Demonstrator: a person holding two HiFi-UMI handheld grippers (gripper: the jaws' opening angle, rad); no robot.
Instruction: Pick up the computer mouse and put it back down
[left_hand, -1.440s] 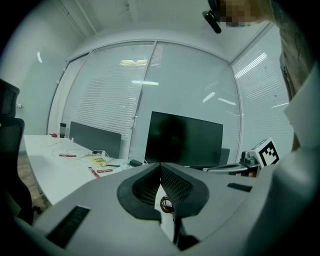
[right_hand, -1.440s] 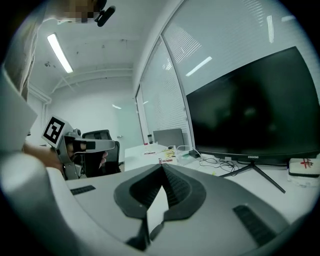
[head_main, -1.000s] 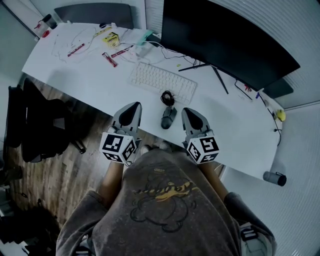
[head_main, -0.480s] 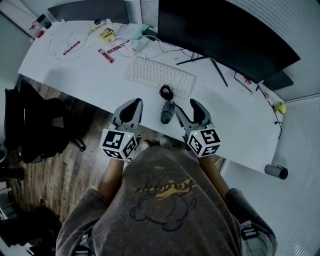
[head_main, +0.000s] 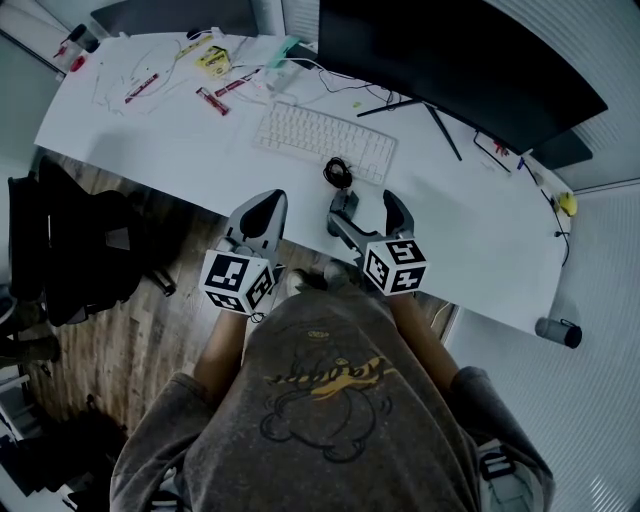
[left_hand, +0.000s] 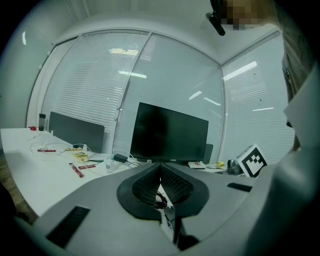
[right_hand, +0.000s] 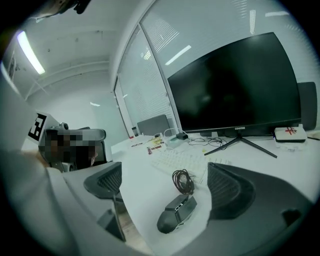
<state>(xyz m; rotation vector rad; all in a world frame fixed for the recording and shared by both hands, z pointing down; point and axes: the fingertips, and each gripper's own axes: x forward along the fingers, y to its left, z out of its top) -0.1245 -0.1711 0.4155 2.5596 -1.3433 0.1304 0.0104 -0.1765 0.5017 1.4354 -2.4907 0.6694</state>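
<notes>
The dark computer mouse (right_hand: 176, 214) lies on the white desk (head_main: 180, 150) near its front edge, with its coiled cable (right_hand: 183, 181) just beyond it. My right gripper (right_hand: 167, 187) is open. Its jaws have just been opening and now stand wide to either side of the mouse, with no pad touching it. In the head view the mouse (head_main: 343, 203) shows partly behind that gripper (head_main: 368, 205). My left gripper (head_main: 268, 200) hovers over the desk edge to the left of the mouse, and its pads (left_hand: 160, 182) are pressed together on nothing.
A white keyboard (head_main: 322, 140) lies beyond the mouse, and a large black monitor (head_main: 450, 60) stands behind it on a thin-legged stand. Cables, red pens and small packets clutter the far left of the desk. A black office chair (head_main: 70, 240) stands on the wooden floor at left.
My right gripper went from shut to wide open, and sank forward so its jaws flank the mouse. The left gripper stayed about where it was.
</notes>
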